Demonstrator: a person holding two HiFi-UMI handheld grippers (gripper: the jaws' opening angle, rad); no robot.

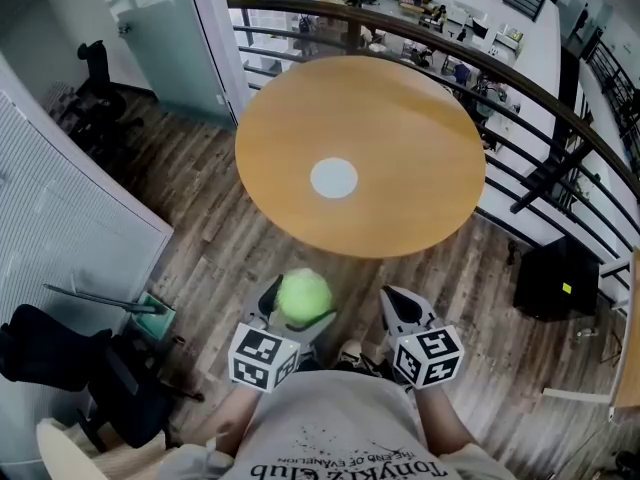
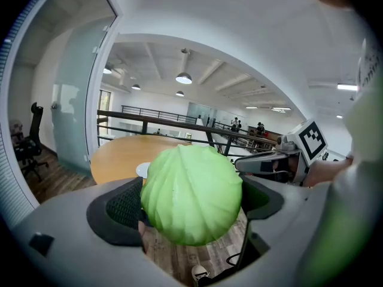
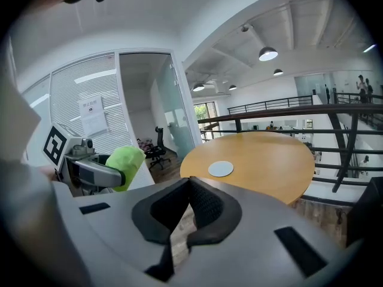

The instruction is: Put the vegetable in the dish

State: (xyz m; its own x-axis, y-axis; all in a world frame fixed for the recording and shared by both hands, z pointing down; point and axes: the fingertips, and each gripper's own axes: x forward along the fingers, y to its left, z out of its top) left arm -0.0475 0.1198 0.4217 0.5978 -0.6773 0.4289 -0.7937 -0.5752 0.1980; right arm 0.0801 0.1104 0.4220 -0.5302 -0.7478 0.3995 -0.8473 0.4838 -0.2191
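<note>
Under me is the plank floor [image 1: 210,248], and ahead of it the round wooden table [image 1: 400,138], with a dark railing [image 1: 520,78] curving round its far side. Both of my grippers are short of the table's near edge, over the floor, held close in front of the torso of the person carrying them. They sit side by side, near each other but apart, each pointing forward at the table and tipped somewhat downward. The forearms come up from the bottom of the head view and meet the marker cubes at the back of each tool.

The left gripper [image 1: 298,306] has its jaws spread wide around the cabbage [image 1: 303,293]. In the left gripper view the black pads [image 2: 122,208] press on both sides of the pale green ball, which fills the gap and bulges above and below them. So the cabbage is clamped and up in the air, in front of the table.

The right gripper [image 1: 398,303] carries nothing. In its own view the two pads [image 3: 206,205] meet at their tips, with only a sliver of floor showing lower between them.

The dish [image 1: 333,178], small, flat and white, lies near the middle of the tabletop with bare wood all round it, well apart from the cabbage. In the left gripper view its rim just peeks out beside the cabbage's left edge.
</note>
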